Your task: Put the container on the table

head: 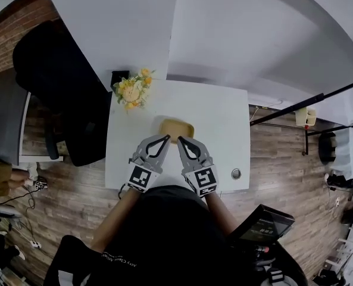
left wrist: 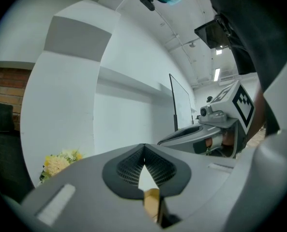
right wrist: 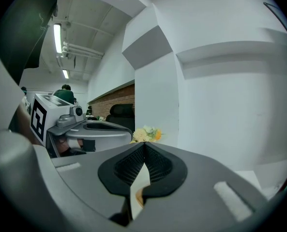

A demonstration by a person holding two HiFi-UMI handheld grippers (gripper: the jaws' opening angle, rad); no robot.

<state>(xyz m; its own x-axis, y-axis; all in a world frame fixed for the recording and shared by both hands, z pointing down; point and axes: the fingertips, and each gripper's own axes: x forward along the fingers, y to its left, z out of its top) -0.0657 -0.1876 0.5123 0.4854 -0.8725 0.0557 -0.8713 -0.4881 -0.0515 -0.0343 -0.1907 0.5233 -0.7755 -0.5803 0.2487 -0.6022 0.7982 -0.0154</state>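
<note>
A shallow tan container rests on the white table, in its middle. My left gripper and my right gripper sit side by side at its near rim, tips angled toward each other, both shut. In the left gripper view the left gripper has its pads together, and a sliver of the tan container shows through the gap below them. The right gripper view shows the right gripper closed the same way, with a tan sliver of the container beneath. Whether either tip touches the rim is hidden.
A bunch of yellow flowers stands at the table's far left corner. A black office chair is left of the table. A round metal grommet sits near the table's front right. White walls rise behind the table.
</note>
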